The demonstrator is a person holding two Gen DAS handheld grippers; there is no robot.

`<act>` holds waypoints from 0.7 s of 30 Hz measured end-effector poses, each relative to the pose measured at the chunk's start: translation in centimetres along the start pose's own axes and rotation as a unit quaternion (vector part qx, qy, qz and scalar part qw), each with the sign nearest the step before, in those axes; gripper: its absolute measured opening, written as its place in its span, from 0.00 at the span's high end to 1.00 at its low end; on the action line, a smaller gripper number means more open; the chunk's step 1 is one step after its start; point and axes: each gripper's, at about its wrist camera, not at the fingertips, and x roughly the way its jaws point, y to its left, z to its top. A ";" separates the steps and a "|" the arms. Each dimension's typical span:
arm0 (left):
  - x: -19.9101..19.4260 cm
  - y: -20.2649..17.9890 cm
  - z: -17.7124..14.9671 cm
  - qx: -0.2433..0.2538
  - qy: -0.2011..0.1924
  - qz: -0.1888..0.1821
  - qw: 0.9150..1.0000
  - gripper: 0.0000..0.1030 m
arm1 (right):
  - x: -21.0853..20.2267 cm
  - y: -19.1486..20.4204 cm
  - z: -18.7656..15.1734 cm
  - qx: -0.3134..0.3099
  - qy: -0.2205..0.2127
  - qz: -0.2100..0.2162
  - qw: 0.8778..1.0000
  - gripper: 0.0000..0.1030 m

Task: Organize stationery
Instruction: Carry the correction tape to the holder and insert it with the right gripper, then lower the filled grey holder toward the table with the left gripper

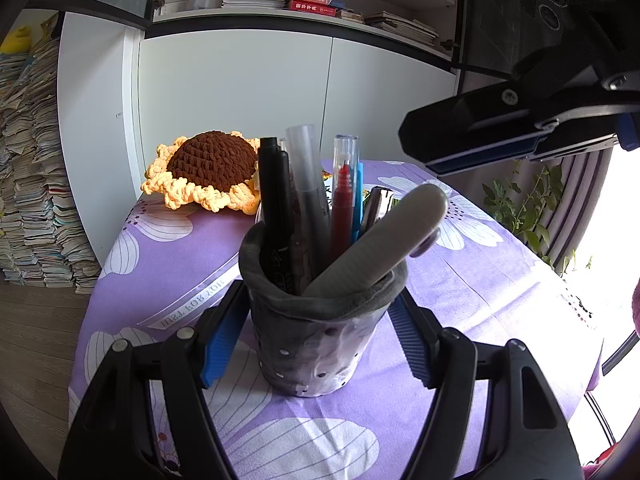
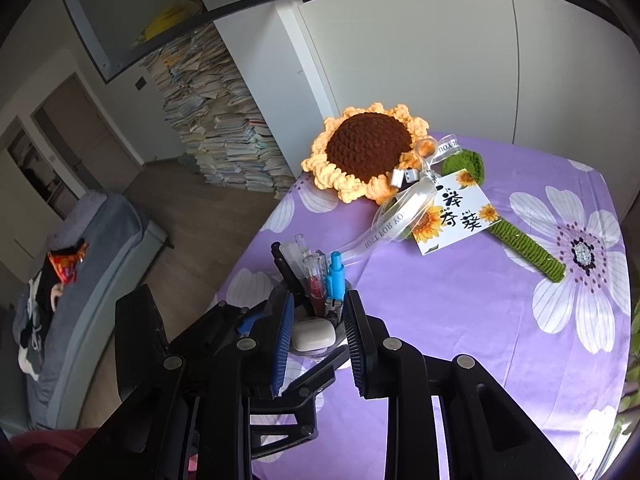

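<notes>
the left gripper (image 1: 316, 332) squeezes the grey pen cup (image 1: 316, 344) so it won't tip. the right gripper (image 2: 318, 332), empty above it at 12 o'clock, has let go the white case (image 2: 314, 336) inside.

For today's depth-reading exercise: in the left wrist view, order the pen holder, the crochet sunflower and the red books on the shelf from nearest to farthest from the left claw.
1. Pen holder: between the left claw's fingers, on the purple tablecloth.
2. Crochet sunflower: behind the holder to the left, at the table's far edge.
3. Red books: up on the shelf, above the white cabinet doors.
</notes>
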 end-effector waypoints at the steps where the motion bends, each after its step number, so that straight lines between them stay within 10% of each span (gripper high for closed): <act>1: 0.0 0.0 0.0 0.000 0.000 0.000 1.000 0.32 | -0.2 -0.1 -0.1 0.002 -0.001 -0.001 1.000 0.74; 21: 0.0 0.0 -0.1 0.001 0.000 0.003 1.000 0.32 | -3.3 -5.4 -8.4 0.022 -0.108 -0.154 0.982 0.73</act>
